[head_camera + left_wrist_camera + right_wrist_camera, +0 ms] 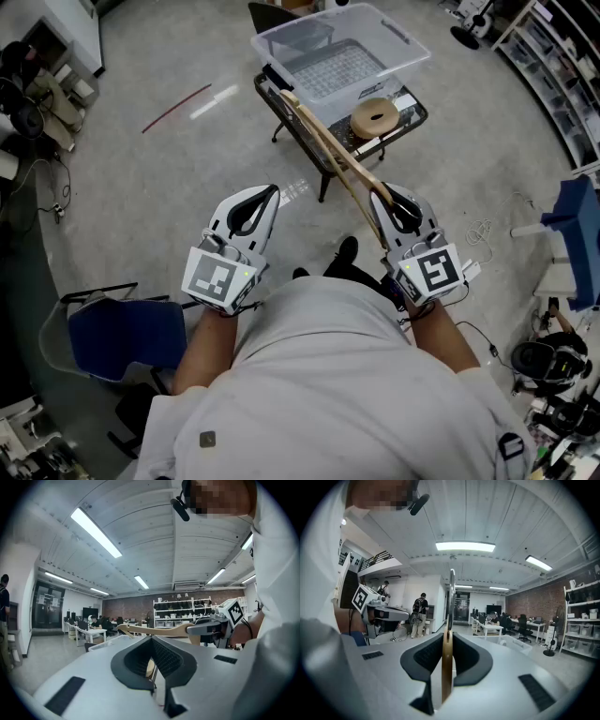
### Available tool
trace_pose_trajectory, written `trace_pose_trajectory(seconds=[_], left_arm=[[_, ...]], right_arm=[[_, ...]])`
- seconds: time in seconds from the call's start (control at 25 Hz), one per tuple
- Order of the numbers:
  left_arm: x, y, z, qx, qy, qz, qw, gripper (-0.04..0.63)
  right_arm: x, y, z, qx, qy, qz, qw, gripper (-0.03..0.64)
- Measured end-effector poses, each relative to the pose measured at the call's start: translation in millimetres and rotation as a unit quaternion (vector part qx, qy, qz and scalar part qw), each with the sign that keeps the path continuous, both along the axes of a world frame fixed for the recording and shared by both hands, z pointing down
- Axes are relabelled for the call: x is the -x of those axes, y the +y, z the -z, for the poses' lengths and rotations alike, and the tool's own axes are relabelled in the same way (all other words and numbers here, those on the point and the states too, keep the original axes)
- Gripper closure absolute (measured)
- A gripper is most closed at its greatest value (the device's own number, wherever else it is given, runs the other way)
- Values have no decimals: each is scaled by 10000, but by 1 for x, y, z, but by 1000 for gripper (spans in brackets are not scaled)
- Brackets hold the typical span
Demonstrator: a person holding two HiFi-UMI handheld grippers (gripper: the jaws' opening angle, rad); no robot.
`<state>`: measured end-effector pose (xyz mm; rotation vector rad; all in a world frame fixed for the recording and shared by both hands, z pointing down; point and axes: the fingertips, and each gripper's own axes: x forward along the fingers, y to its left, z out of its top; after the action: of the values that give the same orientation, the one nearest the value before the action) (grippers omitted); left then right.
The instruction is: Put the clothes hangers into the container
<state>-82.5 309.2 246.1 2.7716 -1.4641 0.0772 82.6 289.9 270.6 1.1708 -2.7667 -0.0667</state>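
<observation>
Setting: grey workshop floor [169,187], shelving [562,84] at upper right, a low black table [418,114] at upper centre.
Container: clear plastic container [409,49] sits on that table, just beside a brown tape roll [375,118]; no hanger shows inside.
Hanger: 1 wooden hanger [328,145] slants from centre right up-left, its far end over the table's near edge.
Right gripper [380,195]: 2 jaws clamped on the hanger, the wood edge-on between the pads.
Left gripper [270,195]: jaws together, nothing held, centre left.
Doing it well: probably the carry; keep the clamp firm, raise the far end above the rim, lower it flat inside, then release.
</observation>
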Motion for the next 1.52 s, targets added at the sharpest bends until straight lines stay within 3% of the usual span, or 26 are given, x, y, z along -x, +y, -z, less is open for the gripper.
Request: trace_pose_trajectory(seconds=[1.0,1.52], left_arm=[[24,-23,-14,182,65,214,9996,578],[18,-100,-28,405,19,219,9989,578]], right_arm=[[10,-33,-12,27,85,61,9999,551],[4,-113,-25,232,-31,70,9997,552]])
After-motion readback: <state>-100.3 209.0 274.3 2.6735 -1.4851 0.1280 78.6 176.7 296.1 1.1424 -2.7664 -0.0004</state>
